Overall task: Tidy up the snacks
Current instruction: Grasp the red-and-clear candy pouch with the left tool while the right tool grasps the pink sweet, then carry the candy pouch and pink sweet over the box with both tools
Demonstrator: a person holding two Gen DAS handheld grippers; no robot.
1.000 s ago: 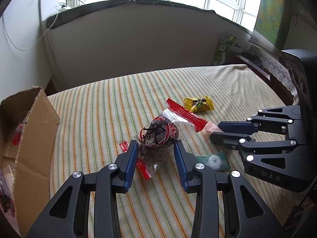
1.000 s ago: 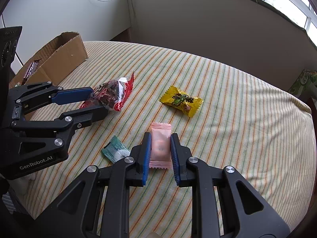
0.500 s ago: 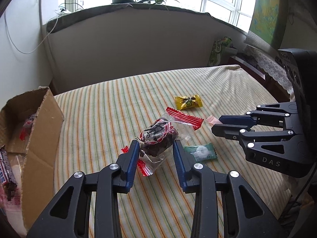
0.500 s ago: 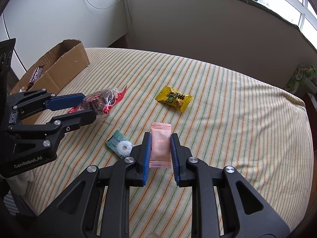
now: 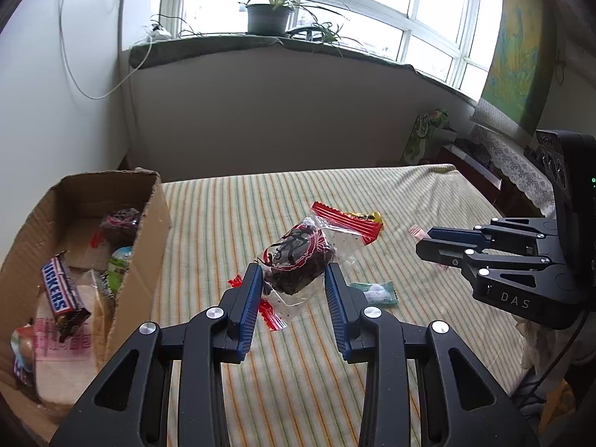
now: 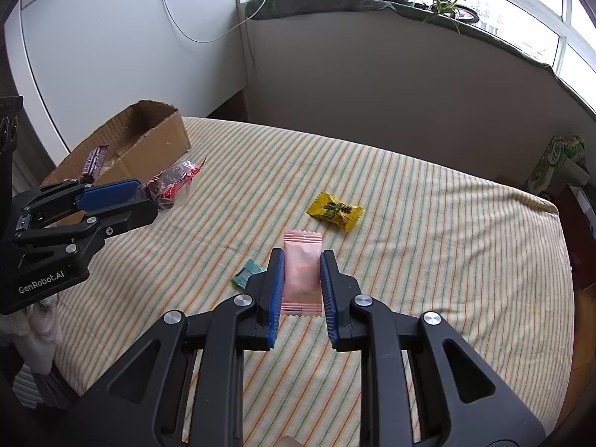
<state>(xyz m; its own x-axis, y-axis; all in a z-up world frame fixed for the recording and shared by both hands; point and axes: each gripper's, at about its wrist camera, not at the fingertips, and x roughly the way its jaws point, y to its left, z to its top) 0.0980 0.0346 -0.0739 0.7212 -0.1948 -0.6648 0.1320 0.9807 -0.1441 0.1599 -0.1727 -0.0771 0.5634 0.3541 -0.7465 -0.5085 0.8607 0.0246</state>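
Holding dark snack bag [image 5: 296, 257] clamped in left gripper [image 5: 292, 285] fingers, lifted above striped desk [image 5: 231, 223], near cardboard box [image 5: 145, 260]. Right gripper [image 6: 301, 283] fingers closed on pink packet [image 6: 301, 272], also raised. Yellow candy [image 6: 335, 211] & green candy [image 5: 378, 292] lying on desk.

Two grippers: the left gripper [image 5: 292, 279] with one clear dark-filled packet [image 5: 298, 257] between its fingers, the right gripper [image 6: 301, 266] with one pink packet [image 6: 301, 272]. Ahead of the right gripper lies one yellow candy [image 6: 335, 211]; to its left, one green candy [image 6: 247, 272]. One cardboard box [image 5: 143, 272] sits left of the left gripper.
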